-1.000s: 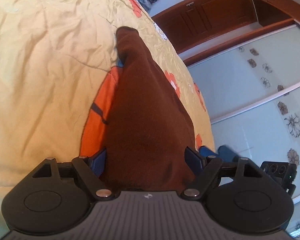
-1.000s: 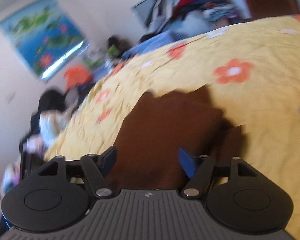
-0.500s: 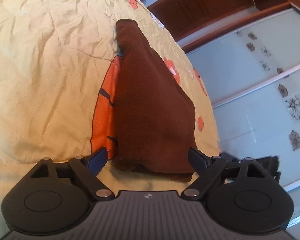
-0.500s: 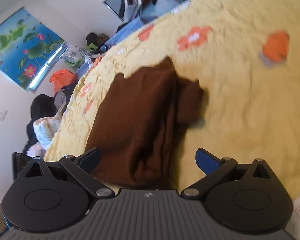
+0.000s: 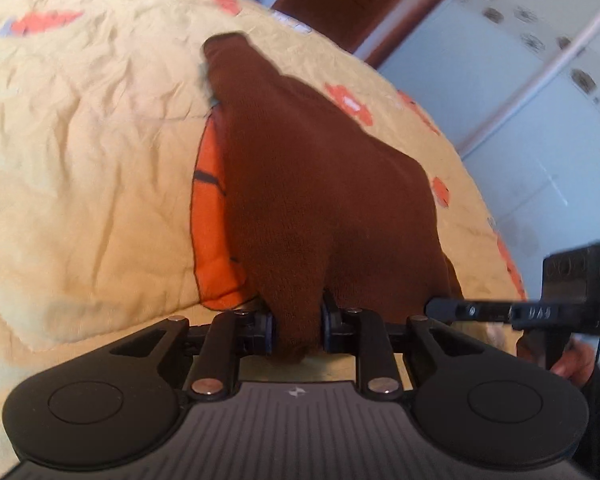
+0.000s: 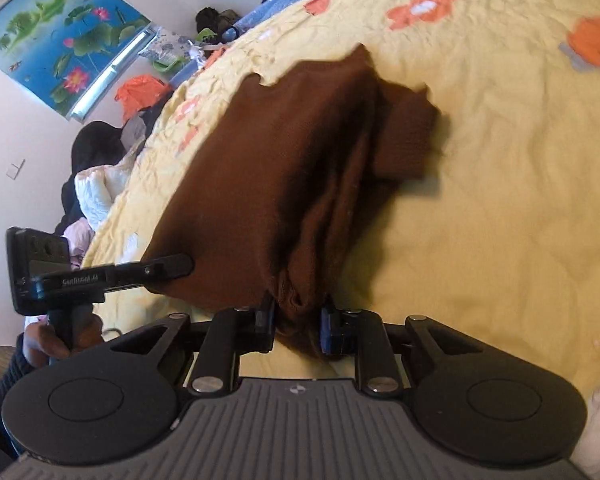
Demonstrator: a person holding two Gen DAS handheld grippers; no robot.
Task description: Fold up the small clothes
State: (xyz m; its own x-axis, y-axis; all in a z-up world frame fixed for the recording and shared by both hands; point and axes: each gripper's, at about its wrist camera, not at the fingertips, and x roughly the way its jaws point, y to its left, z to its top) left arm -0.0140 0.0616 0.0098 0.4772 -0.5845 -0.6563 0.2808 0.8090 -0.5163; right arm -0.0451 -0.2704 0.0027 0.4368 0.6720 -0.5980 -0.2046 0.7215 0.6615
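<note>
A brown knitted garment (image 5: 308, 184) lies stretched out on a yellow bedspread with orange flowers (image 5: 80, 152). My left gripper (image 5: 296, 330) is shut on the garment's near edge. In the right wrist view the same brown garment (image 6: 284, 176) lies with a folded sleeve at its right side, and my right gripper (image 6: 298, 326) is shut on a bunched near corner. Each gripper shows at the side of the other's view: the right one (image 5: 500, 310) in the left wrist view, the left one (image 6: 112, 272) in the right wrist view.
The bedspread (image 6: 500, 200) runs wide to the right of the garment. Mirrored wardrobe doors (image 5: 540, 120) stand past the bed's edge. Piles of clothes and bags (image 6: 96, 168) lie beside the bed under a lotus poster (image 6: 60, 40).
Both grippers were open over the garment's near edge and have closed on it. The right gripper has come in close beside the left.
</note>
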